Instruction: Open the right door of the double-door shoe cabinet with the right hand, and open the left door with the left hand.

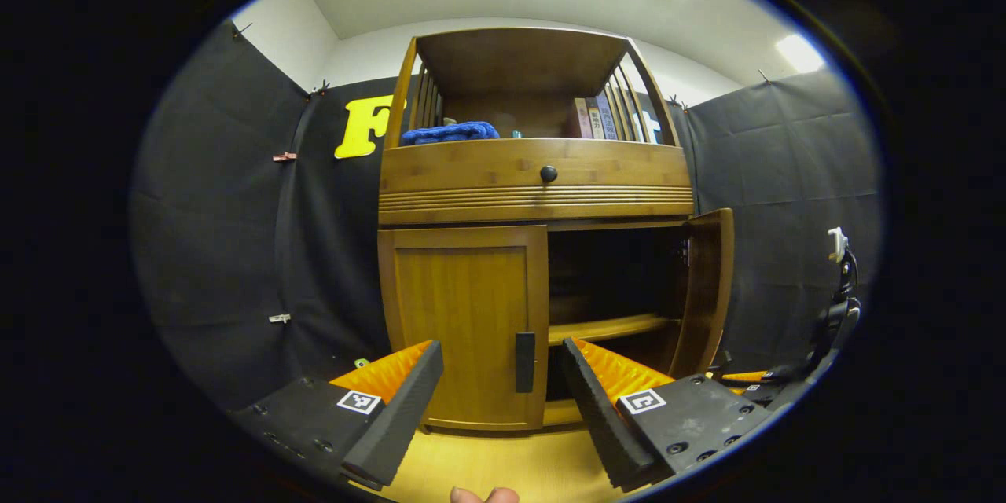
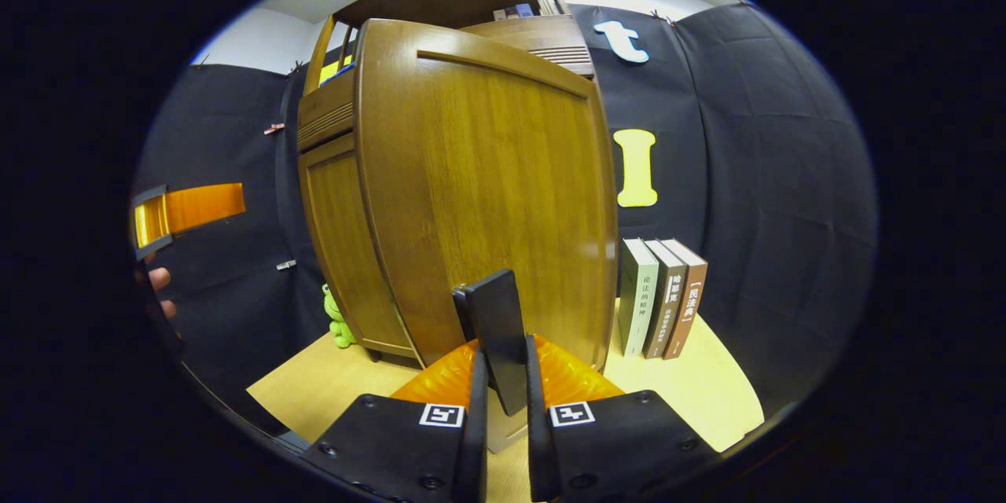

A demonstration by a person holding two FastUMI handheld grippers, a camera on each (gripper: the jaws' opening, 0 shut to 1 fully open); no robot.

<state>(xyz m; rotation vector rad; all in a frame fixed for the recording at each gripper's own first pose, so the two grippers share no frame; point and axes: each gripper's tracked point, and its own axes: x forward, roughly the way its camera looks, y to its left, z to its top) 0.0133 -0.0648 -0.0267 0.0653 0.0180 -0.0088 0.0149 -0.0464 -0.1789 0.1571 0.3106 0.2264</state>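
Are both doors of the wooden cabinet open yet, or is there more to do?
Halfway. Done: the brown wooden right door stands swung open, showing the dark inside and a shelf. In hand: the right gripper is shut on that door's black bar handle. Left to do: the brown wooden left door is closed; the left gripper hangs open before its black handle, not touching.

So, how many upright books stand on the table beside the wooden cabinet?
3. In the right gripper view they stand side by side, right of the open wooden cabinet door: a grey-green book, a dark grey book and a brown book. More may be hidden behind the door.
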